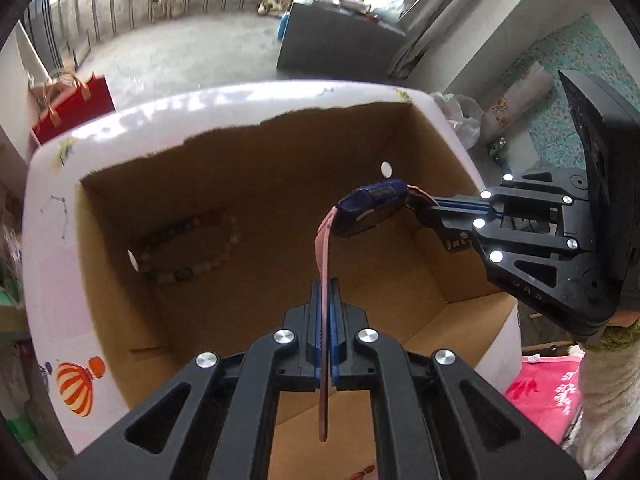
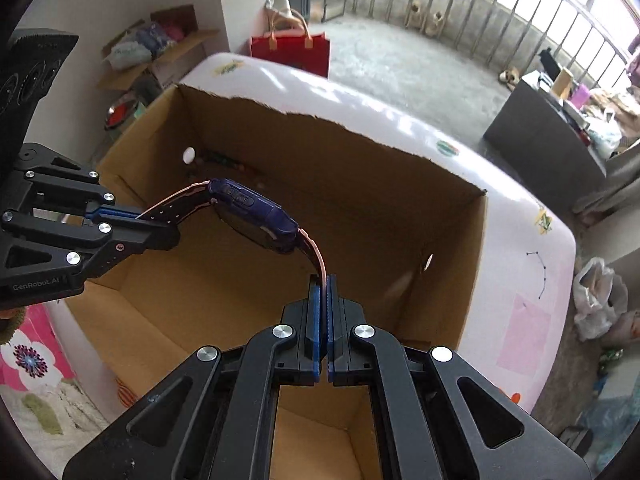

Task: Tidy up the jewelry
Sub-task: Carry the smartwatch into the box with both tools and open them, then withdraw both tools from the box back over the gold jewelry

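Cardboard box [image 1: 248, 184] below, beaded bracelet [image 1: 192, 248] inside, both tongs pinching watch [image 2: 256, 216]

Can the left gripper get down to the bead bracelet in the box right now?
Probably not yet. The left gripper is shut on the watch strap, shared with the right gripper. The bead bracelet lies uncovered in the open box, so freeing the jaws comes first.

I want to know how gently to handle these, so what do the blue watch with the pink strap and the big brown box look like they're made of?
Blue watch with pink strap: the case looks like glossy moulded plastic; the strap bends softly and is matte, probably silicone or rubber. Big brown box: matte corrugated cardboard, judging by its torn, fibrous top edge.
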Demonstrator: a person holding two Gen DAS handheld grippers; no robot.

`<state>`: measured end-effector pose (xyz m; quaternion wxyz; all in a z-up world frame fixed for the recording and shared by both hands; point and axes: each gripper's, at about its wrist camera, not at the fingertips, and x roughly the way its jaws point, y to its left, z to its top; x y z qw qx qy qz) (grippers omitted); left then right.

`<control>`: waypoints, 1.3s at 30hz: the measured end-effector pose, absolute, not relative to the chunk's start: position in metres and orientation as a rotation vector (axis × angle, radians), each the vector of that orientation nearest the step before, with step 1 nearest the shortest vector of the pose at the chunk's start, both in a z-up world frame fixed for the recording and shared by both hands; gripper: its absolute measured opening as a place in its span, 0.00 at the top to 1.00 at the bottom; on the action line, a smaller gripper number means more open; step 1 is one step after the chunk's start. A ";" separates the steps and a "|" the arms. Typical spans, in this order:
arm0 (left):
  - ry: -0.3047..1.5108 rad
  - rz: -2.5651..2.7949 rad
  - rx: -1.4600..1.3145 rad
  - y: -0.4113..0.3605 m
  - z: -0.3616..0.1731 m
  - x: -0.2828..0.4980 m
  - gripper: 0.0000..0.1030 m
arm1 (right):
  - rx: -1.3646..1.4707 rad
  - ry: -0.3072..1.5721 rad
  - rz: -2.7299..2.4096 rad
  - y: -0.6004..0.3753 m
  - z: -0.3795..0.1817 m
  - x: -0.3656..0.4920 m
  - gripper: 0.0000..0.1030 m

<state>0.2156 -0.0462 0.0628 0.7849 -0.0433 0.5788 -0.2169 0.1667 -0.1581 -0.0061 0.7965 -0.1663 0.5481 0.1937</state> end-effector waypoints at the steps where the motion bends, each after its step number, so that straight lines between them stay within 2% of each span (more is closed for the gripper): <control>1: 1.291 -0.463 -0.123 -0.045 0.054 0.225 0.97 | -0.370 1.215 0.406 -0.156 -0.014 0.175 0.99; 5: 1.400 -0.438 -0.183 -0.047 0.022 0.253 0.97 | -0.458 1.284 0.366 -0.153 -0.032 0.190 0.99; 8: 1.458 -0.432 -0.195 -0.051 0.005 0.267 0.96 | -0.498 1.290 0.320 -0.151 -0.040 0.201 0.94; 9: 1.463 -0.410 -0.167 -0.053 0.001 0.269 0.90 | -0.495 1.285 0.307 -0.151 -0.041 0.203 0.90; 10: 1.454 -0.381 -0.131 -0.052 0.000 0.272 0.79 | -0.488 1.272 0.296 -0.152 -0.039 0.205 0.89; 11: 1.439 -0.352 -0.095 -0.054 0.001 0.272 0.73 | -0.478 1.255 0.288 -0.154 -0.037 0.204 0.89; 12: 1.429 -0.340 -0.078 -0.055 0.001 0.272 0.61 | -0.467 1.239 0.284 -0.156 -0.034 0.202 0.87; 13: 1.418 -0.336 -0.073 -0.056 0.003 0.270 0.57 | -0.455 1.221 0.285 -0.157 -0.028 0.201 0.84; 21: 1.294 -0.328 -0.050 -0.053 0.045 0.243 0.48 | -0.383 1.076 0.261 -0.169 0.022 0.171 0.68; 26: 1.104 -0.353 -0.003 -0.046 0.100 0.192 0.47 | -0.229 0.957 0.283 -0.190 0.061 0.134 0.63; 29: 0.926 -0.398 0.038 -0.038 0.137 0.142 0.38 | -0.151 0.831 0.307 -0.198 0.093 0.083 0.47; 31: 0.808 -0.412 0.072 -0.034 0.156 0.099 0.25 | -0.103 0.751 0.333 -0.199 0.110 0.049 0.37; 32: 0.763 -0.416 0.096 -0.032 0.160 0.077 0.23 | -0.086 0.720 0.339 -0.202 0.114 0.027 0.35; 34: 0.699 -0.428 0.129 -0.028 0.160 0.036 0.17 | -0.069 0.686 0.344 -0.208 0.113 -0.014 0.24; 37: 0.716 -0.451 0.115 -0.024 0.139 -0.001 0.11 | -0.034 0.700 0.357 -0.208 0.085 -0.054 0.15; 39: 0.782 -0.430 0.098 -0.029 0.103 -0.012 0.10 | -0.018 0.764 0.332 -0.201 0.048 -0.069 0.14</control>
